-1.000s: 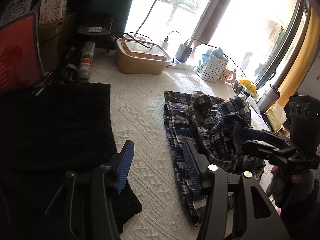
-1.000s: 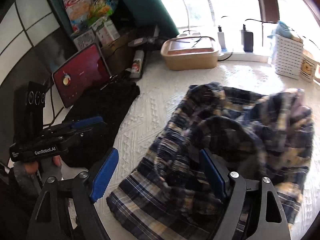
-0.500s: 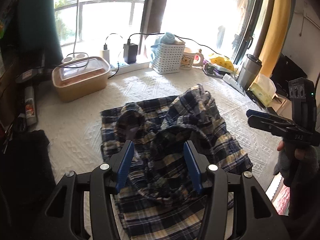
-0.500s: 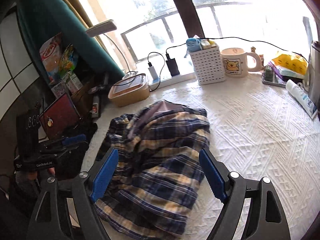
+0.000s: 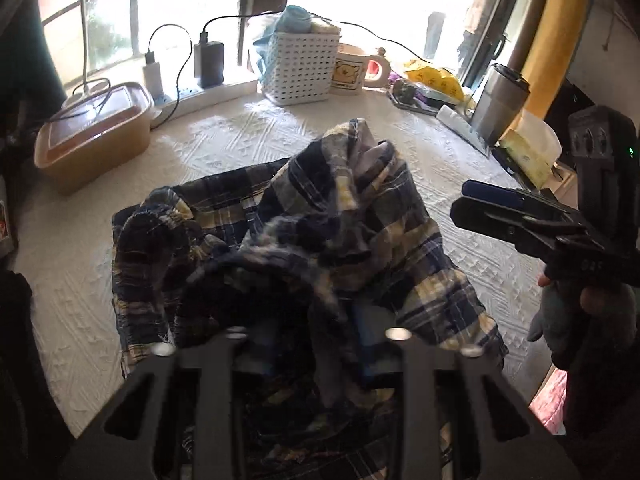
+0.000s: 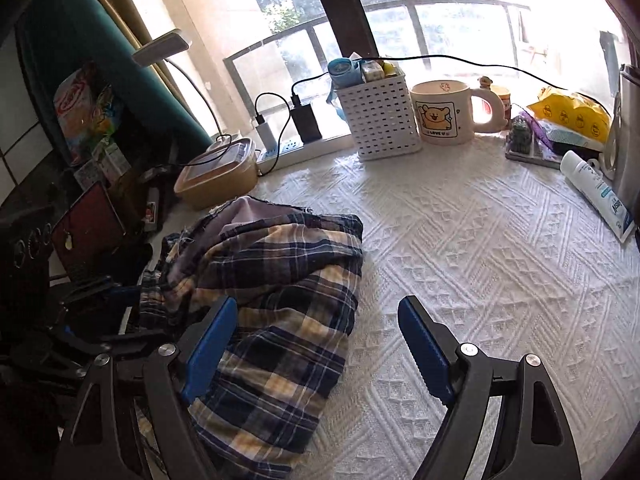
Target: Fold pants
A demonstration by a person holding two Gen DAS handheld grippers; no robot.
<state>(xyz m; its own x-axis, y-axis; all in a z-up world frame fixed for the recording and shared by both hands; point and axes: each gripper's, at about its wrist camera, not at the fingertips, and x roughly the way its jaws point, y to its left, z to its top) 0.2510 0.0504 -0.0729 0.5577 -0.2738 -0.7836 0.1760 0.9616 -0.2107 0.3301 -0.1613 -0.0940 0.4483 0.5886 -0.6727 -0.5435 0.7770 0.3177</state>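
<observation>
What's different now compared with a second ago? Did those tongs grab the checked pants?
Yes. The left tongs swung from beside the black cloth over onto the plaid pants and have just been closing, with a bunched fold of fabric between them. The right tongs shifted toward the pile's right edge and kept their jaws wide, holding nothing. The pants remain crumpled; the basket and mug haven't moved.

The left claw (image 5: 316,344) has just been closing; its fingertips are buried in the rumpled navy-and-yellow plaid cotton pants (image 5: 320,240), so the grip stays unseen. At six o'clock the frame cuts the pants off.
</observation>
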